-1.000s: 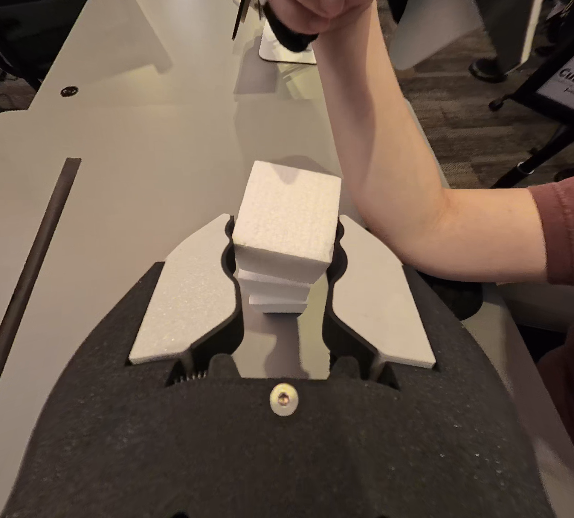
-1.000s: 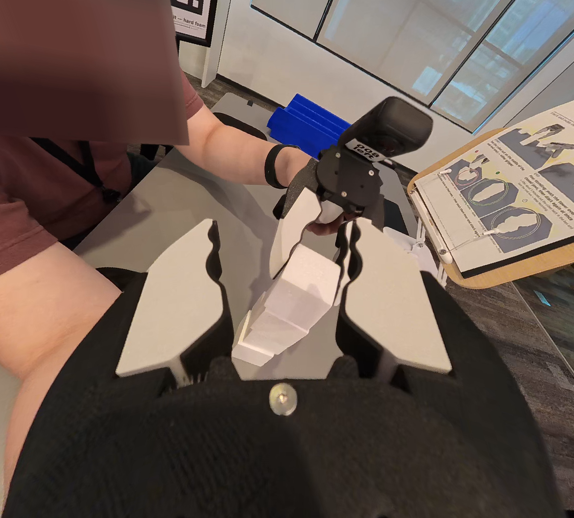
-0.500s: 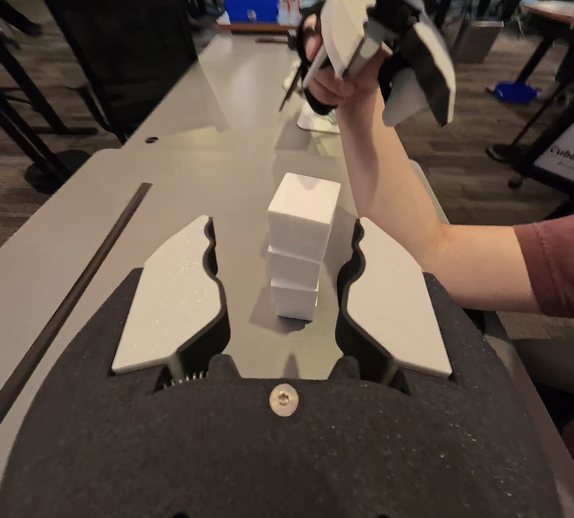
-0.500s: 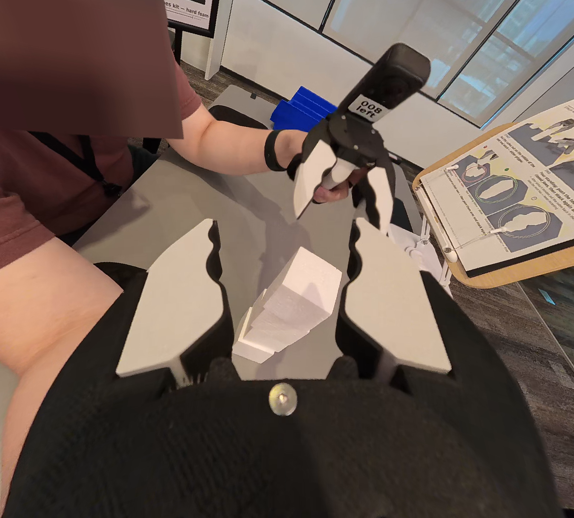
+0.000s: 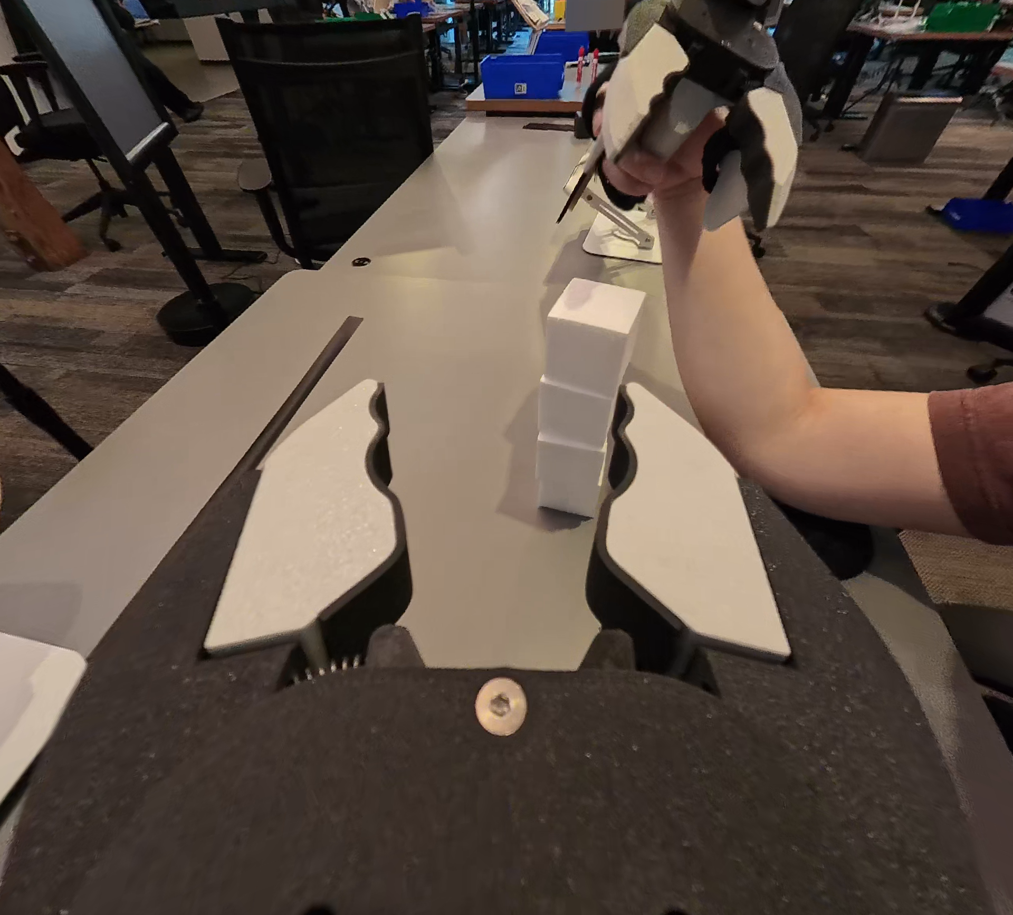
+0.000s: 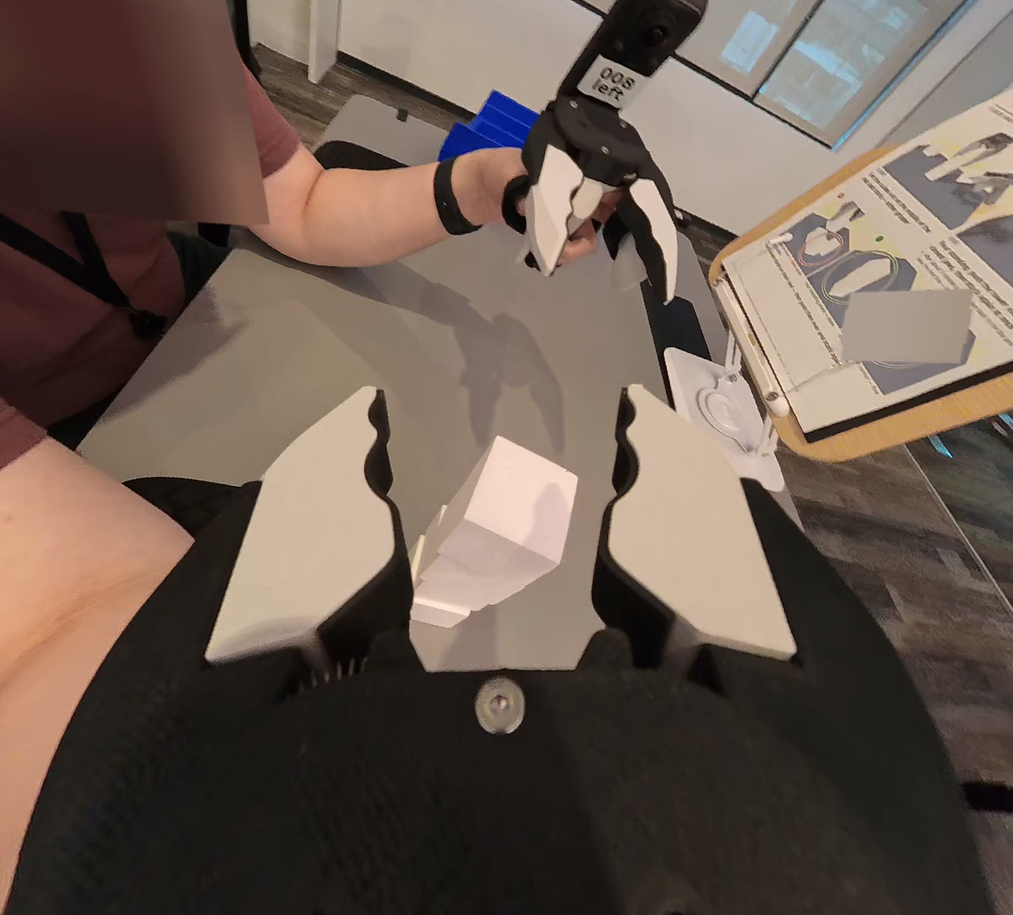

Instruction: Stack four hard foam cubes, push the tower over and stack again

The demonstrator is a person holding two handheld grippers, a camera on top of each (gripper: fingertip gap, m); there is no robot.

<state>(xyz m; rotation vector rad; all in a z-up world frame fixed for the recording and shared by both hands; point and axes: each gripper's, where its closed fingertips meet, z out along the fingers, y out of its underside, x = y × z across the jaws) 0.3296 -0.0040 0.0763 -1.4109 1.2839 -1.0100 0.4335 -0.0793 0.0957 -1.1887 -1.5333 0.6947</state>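
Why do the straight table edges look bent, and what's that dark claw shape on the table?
Left wrist view: the wide-angle lens bows the grey table. Right wrist view: the claw shape is the shadow cast by the black-and-white left gripper held above it.

Left gripper (image 5: 501, 455), right gripper (image 6: 501, 455) — both agape, empty

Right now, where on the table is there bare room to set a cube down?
Bare table lies left of the foam tower, up to the dark slot. Right of the tower, the person's forearm crowds it.
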